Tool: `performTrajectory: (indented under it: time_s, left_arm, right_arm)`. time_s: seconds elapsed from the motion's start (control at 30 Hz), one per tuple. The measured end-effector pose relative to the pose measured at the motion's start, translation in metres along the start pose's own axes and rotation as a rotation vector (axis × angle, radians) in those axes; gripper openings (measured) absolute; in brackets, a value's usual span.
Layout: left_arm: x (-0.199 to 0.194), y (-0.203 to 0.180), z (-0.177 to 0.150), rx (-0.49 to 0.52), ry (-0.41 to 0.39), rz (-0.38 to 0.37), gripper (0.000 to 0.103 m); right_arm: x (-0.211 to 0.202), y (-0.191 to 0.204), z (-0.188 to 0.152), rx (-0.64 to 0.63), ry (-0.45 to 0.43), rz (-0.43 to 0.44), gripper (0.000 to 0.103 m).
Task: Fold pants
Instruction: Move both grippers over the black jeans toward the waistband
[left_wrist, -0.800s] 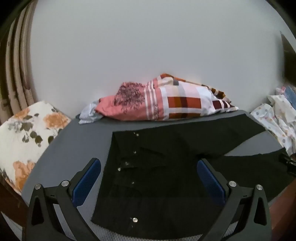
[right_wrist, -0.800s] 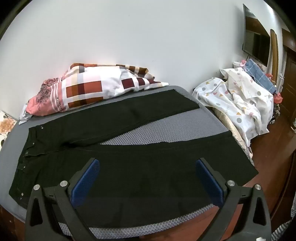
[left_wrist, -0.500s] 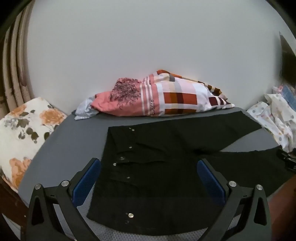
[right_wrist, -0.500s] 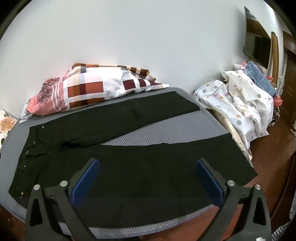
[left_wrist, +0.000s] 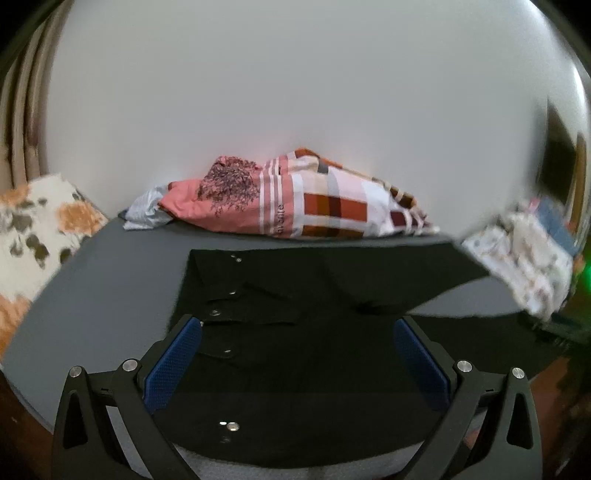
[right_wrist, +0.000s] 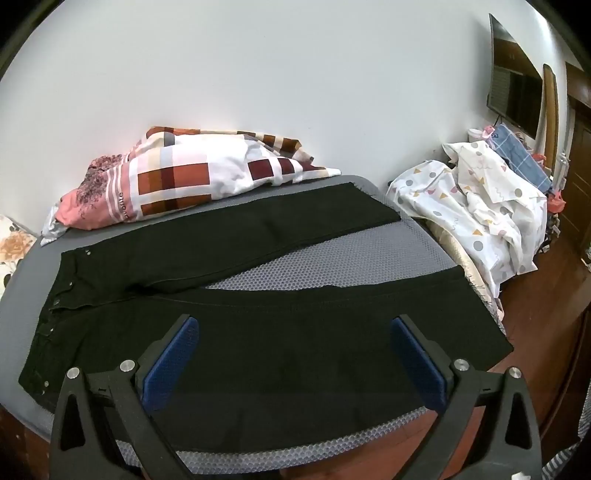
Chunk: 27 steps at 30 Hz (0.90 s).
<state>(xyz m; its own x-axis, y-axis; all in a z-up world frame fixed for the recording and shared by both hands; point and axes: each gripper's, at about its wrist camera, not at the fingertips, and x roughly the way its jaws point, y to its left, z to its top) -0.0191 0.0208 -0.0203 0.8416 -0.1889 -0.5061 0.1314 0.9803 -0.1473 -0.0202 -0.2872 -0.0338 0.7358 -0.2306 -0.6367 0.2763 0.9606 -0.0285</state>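
Note:
Black pants (right_wrist: 258, 332) lie flat on a grey mat (right_wrist: 351, 258), waist at the left, both legs spread apart toward the right. In the left wrist view the waist end with metal buttons (left_wrist: 258, 332) lies just beyond my left gripper (left_wrist: 295, 354), which is open and empty above it. My right gripper (right_wrist: 295, 350) is open and empty above the near leg. The near leg's hem (right_wrist: 480, 314) reaches the mat's right edge.
A checked red-and-white pillow (right_wrist: 184, 177) lies at the back against the white wall. A floral cushion (left_wrist: 33, 229) sits at the left. A pile of patterned white cloth (right_wrist: 480, 195) lies to the right. Wooden floor (right_wrist: 535, 332) shows beyond the mat's right edge.
The left gripper has lowered and moved closer over the waist end, its view now blurred by motion. The right gripper has barely shifted. The pants have not moved.

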Motion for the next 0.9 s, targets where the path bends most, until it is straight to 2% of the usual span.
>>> performTrajectory:
  time_s: [0.07,0.13,0.2,0.5,0.57,0.67,0.73,0.9]
  left_arm:
    - [0.002,0.001,0.003,0.010,0.037,-0.011,0.103]
    - [0.005,-0.003,0.006,0.063,0.067,0.020,0.103]
    - [0.004,-0.004,0.012,0.086,0.064,0.043,0.103]
    - [0.015,0.017,0.020,0.070,0.107,0.078,0.103]
    - [0.018,0.036,0.024,0.034,0.117,0.066,0.103]
    - [0.029,0.068,0.035,-0.004,0.124,0.091,0.103]
    - [0.040,0.091,0.040,-0.022,0.135,0.065,0.103]
    - [0.090,0.142,0.054,-0.033,0.228,0.044,0.102]
  right_arm:
    - [-0.001,0.001,0.001,-0.001,0.001,0.000,0.103]
    - [-0.002,0.002,0.001,-0.001,0.004,0.001,0.103]
    - [-0.001,0.008,0.000,-0.006,0.009,0.001,0.103]
    - [0.006,0.006,-0.002,-0.006,0.034,0.011,0.103]
    - [0.007,0.005,-0.003,-0.003,0.037,0.017,0.103]
    - [0.008,0.003,-0.003,0.005,0.042,0.028,0.103]
    - [0.011,0.005,-0.004,0.005,0.048,0.030,0.103]
    - [0.020,0.014,-0.010,-0.016,0.078,0.034,0.103]
